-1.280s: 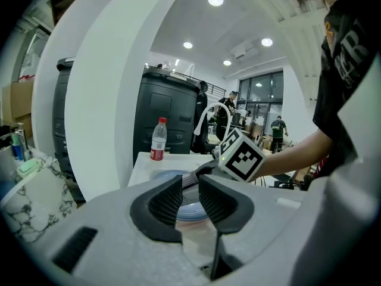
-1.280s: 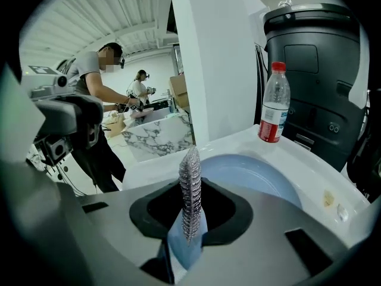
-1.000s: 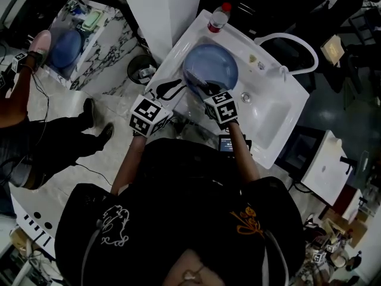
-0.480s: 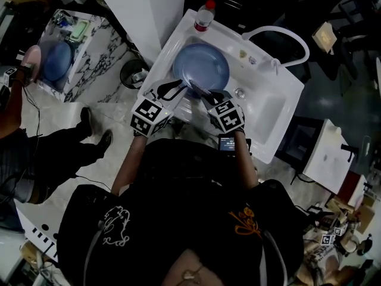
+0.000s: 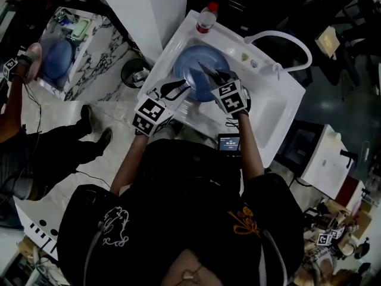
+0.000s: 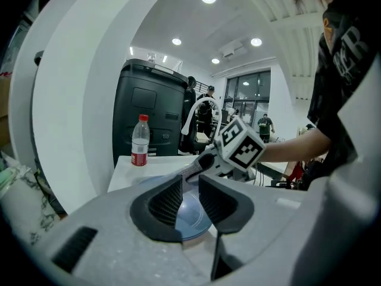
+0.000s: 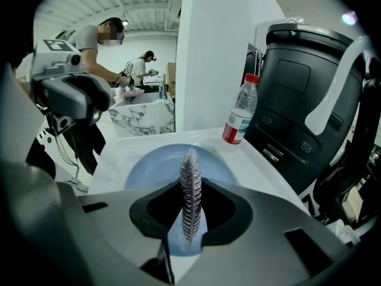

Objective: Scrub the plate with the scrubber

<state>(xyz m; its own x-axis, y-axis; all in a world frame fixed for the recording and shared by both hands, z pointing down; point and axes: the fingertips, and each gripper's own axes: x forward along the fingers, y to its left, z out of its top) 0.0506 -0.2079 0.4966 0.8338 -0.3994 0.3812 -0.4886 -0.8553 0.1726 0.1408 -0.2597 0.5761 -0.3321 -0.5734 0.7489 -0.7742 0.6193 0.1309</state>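
A blue plate (image 5: 191,61) lies flat in the white sink (image 5: 269,115). My right gripper (image 5: 214,76) reaches over the plate's middle, shut on a thin steel-wire scrubber (image 7: 190,189) that stands upright between its jaws above the plate (image 7: 152,162). My left gripper (image 5: 172,90) sits at the plate's near left rim. In the left gripper view its jaws (image 6: 189,198) leave only a narrow slit with nothing gripped, and the plate (image 6: 191,226) shows through and below it. Whether the scrubber touches the plate is not clear.
A red-capped bottle (image 5: 206,18) stands on the sink's far corner. A white hose (image 5: 280,39) arches over the back right. A black bin (image 6: 156,109) stands behind the sink. At the left are a marble counter (image 5: 89,46) and another person (image 5: 21,130).
My right gripper has moved forward with the scrubber, from the plate's near edge to over its middle. The left gripper has stayed at the near left rim.
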